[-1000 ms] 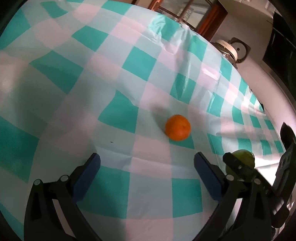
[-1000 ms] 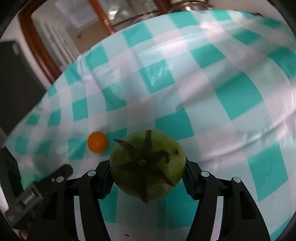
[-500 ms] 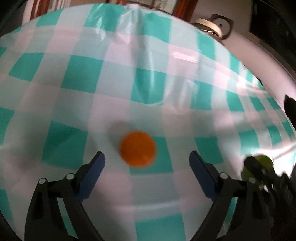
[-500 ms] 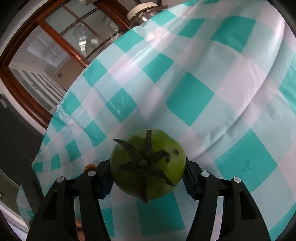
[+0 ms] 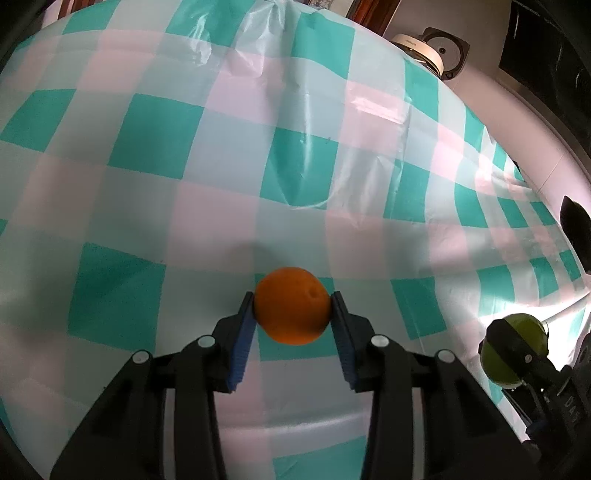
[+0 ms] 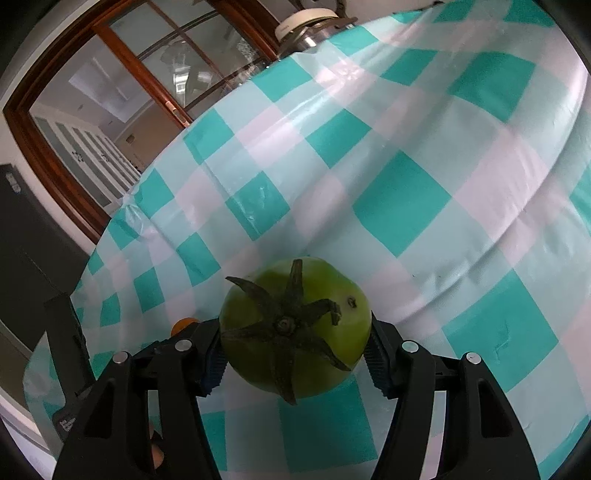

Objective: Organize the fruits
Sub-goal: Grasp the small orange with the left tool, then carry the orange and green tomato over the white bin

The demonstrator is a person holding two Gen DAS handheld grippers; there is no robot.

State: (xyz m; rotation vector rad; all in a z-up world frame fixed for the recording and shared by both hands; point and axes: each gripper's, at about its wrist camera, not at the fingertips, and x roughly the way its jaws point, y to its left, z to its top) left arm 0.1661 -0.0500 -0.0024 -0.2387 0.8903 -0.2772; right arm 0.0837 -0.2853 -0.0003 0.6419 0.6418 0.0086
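Note:
My left gripper (image 5: 292, 304) is shut on a small orange (image 5: 291, 305), its blue pads pressing both sides, just above the teal and white checked tablecloth (image 5: 236, 155). My right gripper (image 6: 295, 332) is shut on a green tomato (image 6: 295, 328) with a dark stem, held above the cloth. The tomato also shows in the left wrist view (image 5: 517, 352) at the far right, held in the right gripper. A sliver of the orange (image 6: 181, 325) shows behind the right gripper's left finger.
The tablecloth (image 6: 406, 192) is creased plastic. A white and metal appliance (image 5: 424, 48) stands beyond the table's far edge; it also shows in the right wrist view (image 6: 310, 22). A wooden glazed door (image 6: 122, 96) lies behind. A dark cabinet (image 6: 26, 236) stands at the left.
My left gripper moved forward over the orange and closed on it; it was open before. My right gripper kept its hold on the tomato while its view swung.

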